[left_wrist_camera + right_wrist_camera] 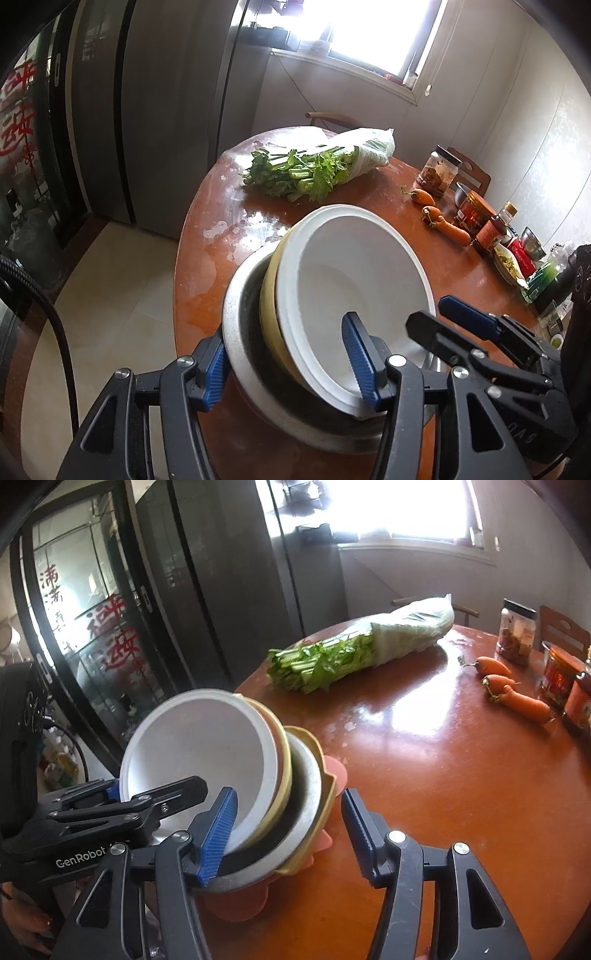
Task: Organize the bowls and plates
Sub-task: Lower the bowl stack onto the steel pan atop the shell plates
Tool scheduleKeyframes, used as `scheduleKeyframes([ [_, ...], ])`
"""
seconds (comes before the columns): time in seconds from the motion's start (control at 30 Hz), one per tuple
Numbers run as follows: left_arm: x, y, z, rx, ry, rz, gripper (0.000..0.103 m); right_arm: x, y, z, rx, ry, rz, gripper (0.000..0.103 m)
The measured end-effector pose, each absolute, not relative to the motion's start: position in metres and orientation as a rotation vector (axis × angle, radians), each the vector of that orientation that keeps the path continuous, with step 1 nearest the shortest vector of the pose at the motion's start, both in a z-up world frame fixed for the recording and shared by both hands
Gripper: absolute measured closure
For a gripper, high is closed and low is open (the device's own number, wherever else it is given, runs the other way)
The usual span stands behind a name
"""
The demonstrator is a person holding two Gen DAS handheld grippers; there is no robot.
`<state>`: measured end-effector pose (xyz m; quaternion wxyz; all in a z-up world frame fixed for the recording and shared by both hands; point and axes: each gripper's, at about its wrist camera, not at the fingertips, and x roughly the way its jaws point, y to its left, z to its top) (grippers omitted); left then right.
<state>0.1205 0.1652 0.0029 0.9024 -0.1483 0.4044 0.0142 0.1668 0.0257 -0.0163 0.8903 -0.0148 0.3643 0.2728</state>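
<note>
Looks like somebody's home kitchen-diner: round wooden table [229, 206] with bagged celery [314, 166], loose carrots [448, 227] and sauce jars [439, 171] at 2 o'clock, big fridge [166, 110] at 11, sunny window [369, 33] at 12.

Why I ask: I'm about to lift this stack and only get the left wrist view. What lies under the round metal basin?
Observer: A yellow scalloped plate sits directly under the metal basin.
Operator: Anything below that?
Observer: A pink flower-shaped plate, flat on the round brown table.
Operator: Is the right gripper holding the stack?
Observer: No, the right gripper is open; its outer finger stands clear of both plates.
</note>
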Motion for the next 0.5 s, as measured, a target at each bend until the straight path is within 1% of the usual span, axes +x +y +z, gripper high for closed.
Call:
scheduleKeyframes([
  [0.07, 0.120, 0.165, 0.003, -0.306, 0.837, 0.031, 0.046, 0.167, 0.023, -0.015, -0.026, 0.756, 0.562, 0.042],
  [0.3, 0.114, 0.168, 0.011, -0.302, 0.812, 0.051, 0.039, 0.162, 0.019, -0.011, -0.022, 0.749, 0.560, 0.039],
  [0.5, 0.106, 0.177, 0.020, -0.317, 0.788, 0.066, 0.037, 0.157, 0.019, -0.005, -0.021, 0.737, 0.561, 0.038],
])
